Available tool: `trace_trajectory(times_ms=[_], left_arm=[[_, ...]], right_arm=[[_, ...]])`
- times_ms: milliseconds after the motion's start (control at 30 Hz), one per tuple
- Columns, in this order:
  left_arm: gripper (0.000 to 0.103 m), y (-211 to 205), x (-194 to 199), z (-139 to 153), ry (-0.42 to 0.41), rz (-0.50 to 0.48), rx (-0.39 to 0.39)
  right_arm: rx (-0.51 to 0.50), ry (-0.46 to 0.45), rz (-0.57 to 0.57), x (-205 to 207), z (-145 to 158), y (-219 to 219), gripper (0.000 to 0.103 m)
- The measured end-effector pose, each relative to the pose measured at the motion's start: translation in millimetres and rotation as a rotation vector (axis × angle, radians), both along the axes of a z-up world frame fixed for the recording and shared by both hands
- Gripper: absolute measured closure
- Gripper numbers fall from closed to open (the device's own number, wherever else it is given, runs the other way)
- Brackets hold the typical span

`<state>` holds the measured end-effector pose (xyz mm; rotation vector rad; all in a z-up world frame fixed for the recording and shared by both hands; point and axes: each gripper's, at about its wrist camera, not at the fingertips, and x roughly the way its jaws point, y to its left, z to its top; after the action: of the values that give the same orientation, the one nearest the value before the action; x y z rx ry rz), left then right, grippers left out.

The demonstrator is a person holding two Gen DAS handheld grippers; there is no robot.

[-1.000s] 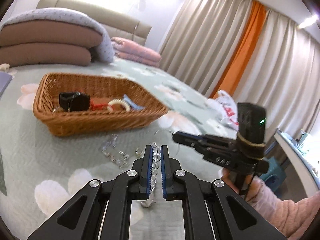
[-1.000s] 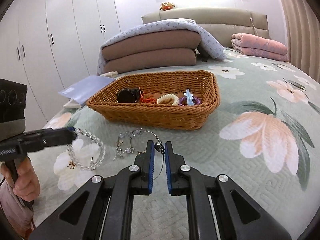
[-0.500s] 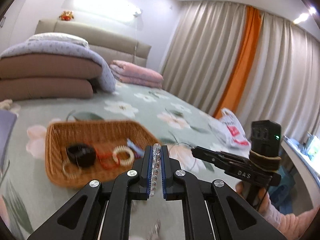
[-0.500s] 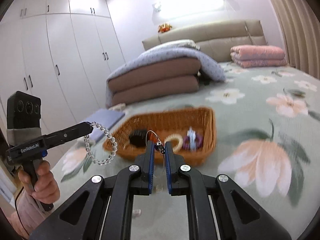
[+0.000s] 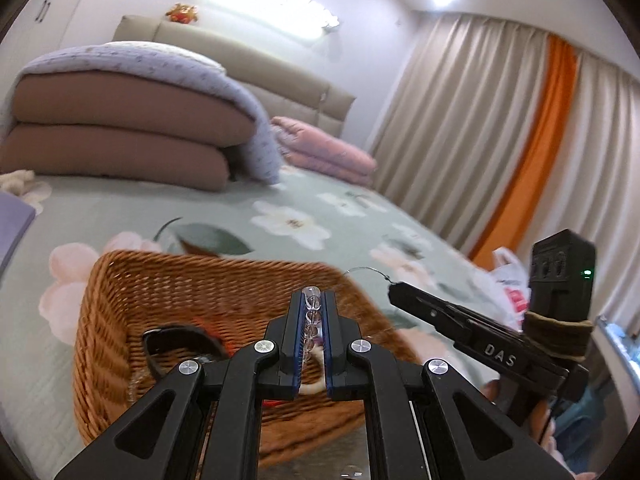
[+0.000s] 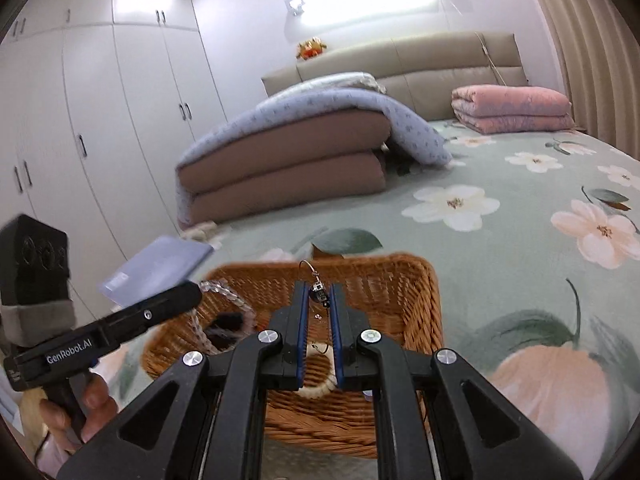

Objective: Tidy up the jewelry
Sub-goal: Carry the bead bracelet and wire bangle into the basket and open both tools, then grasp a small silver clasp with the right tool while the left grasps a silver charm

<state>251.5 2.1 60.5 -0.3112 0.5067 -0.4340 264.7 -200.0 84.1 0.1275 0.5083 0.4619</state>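
Note:
My left gripper (image 5: 312, 298) is shut on a clear bead bracelet (image 5: 311, 316) and holds it above the wicker basket (image 5: 120, 280). In the right wrist view that bracelet (image 6: 224, 296) hangs from the left gripper's tip over the basket (image 6: 416, 280). My right gripper (image 6: 319, 294) is shut on a thin wire necklace with a dark clasp (image 6: 319, 292), also above the basket. In the left wrist view the right gripper (image 5: 400, 294) holds the wire to the right of the basket's far corner. A black watch (image 5: 180, 336) and a cream ring (image 6: 318, 390) lie in the basket.
The basket stands on a green floral bedspread (image 6: 500, 208). Folded brown and lilac quilts (image 6: 288, 152) and a pink quilt (image 6: 512, 108) lie at the headboard. A lilac booklet (image 6: 160, 264) lies left of the basket. Curtains (image 5: 500, 140) hang on the right.
Both grippers have lifted their jewelry off the bedspread and moved forward and up, so they now hang over the basket. Both have stayed shut.

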Motion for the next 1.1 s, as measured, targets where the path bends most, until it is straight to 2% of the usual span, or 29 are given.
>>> trace_trajectory(times_ms=[67,233,367,467,533,633,767,900,1100], left_arm=[[0.096,-0.5,3.9,-7.3,0.018,0.012,0.011],[0.095,-8.0,6.9,-18.0,0.038,0.021,0.064],[0.094,-11.1,9.4,-22.7,0.072,0.027,0.079],[0.077,-5.0,9.0,-24.5,0.088,0.034,0.046],[0.048,1.3,3.7,-21.8,0.072,0.054,0.020],[0.047,9.1,-7.0,-13.0,0.040,0.075,0.004],[0.047,12.4,-25.5,0.6,0.010,0.090,0.010],[0.047,12.5,-58.2,17.0,-0.015,0.081,0.025],[0.047,21.3,-113.6,16.4,0.011,0.079,0.131]], right_arm=[[-0.033,0.019,-0.007,4.5,-7.9,3.5,0.091],[-0.034,0.065,-0.005,11.0,-20.3,4.3,0.091],[-0.030,0.091,0.004,14.8,-26.3,3.8,0.090],[-0.016,0.118,0.021,16.6,-30.2,3.8,0.090],[-0.010,0.120,0.025,16.2,-31.2,2.5,0.088],[-0.005,0.092,0.010,11.1,-28.5,-0.9,0.080],[0.025,0.047,-0.002,-5.2,-17.9,-8.2,0.080],[0.051,0.021,0.005,-38.0,-5.4,-17.8,0.080],[0.020,0.011,0.056,-101.4,-2.6,-22.5,0.080]])
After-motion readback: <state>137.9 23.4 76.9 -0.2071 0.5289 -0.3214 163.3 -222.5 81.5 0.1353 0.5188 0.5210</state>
